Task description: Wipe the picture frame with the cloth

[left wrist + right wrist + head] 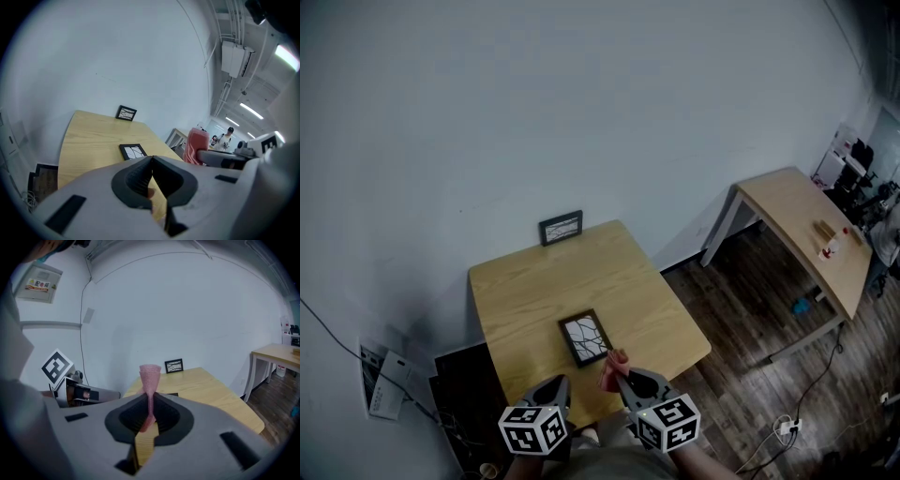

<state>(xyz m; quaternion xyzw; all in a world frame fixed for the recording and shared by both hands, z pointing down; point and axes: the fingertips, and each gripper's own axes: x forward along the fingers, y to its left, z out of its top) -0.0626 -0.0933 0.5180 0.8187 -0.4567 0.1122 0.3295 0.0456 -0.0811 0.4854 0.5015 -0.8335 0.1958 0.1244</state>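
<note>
A small black picture frame [583,338] lies flat on the wooden table [525,291], near its front edge; the left gripper view shows this frame [133,151] just beyond the jaws. A second black frame [561,227] leans upright against the wall at the table's far edge. My right gripper [622,375] hovers over the front edge, shut on a pink cloth [150,378] that sticks up between its jaws. My left gripper [559,384] is beside it on the left, shut with nothing in it [151,159]. The cloth [195,145] hides most of the flat frame in the right gripper view.
A second wooden table [797,202] with small items on it stands at the right across dark wood flooring. Cables and a power strip [787,429] lie on the floor. Dark boxes and papers [384,380] sit left of the table. A person [228,137] stands far off.
</note>
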